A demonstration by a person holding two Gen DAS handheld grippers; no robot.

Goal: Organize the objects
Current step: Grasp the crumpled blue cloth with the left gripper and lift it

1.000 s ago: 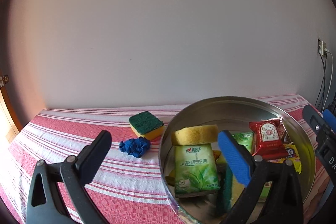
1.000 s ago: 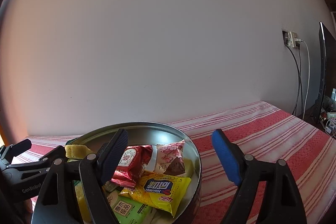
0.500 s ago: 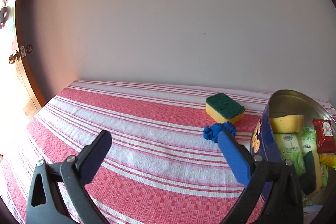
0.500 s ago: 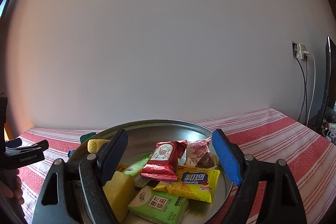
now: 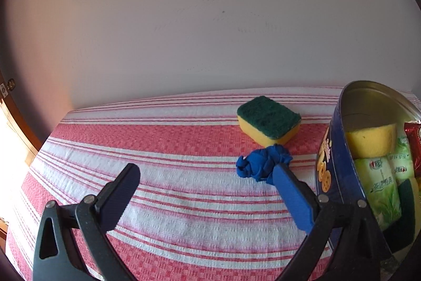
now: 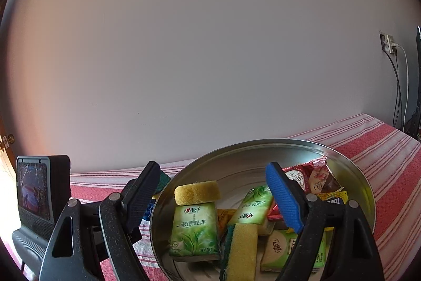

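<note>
The left gripper is spread, empty. The blue scrunchie lies at its one o'clock, beside the tin. The right gripper is spread above the tin. The jaws should be centred around the scrunchie before closing.

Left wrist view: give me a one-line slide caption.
Open left gripper over the striped tablecloth, near a blue scrunchie and green-topped sponge beside the filled tin.

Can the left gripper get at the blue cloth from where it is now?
Probably yes. The left gripper is open and empty, and the blue cloth lies in the open on the tablecloth, by one finger's tip. Sponge and tin sit close.
</note>
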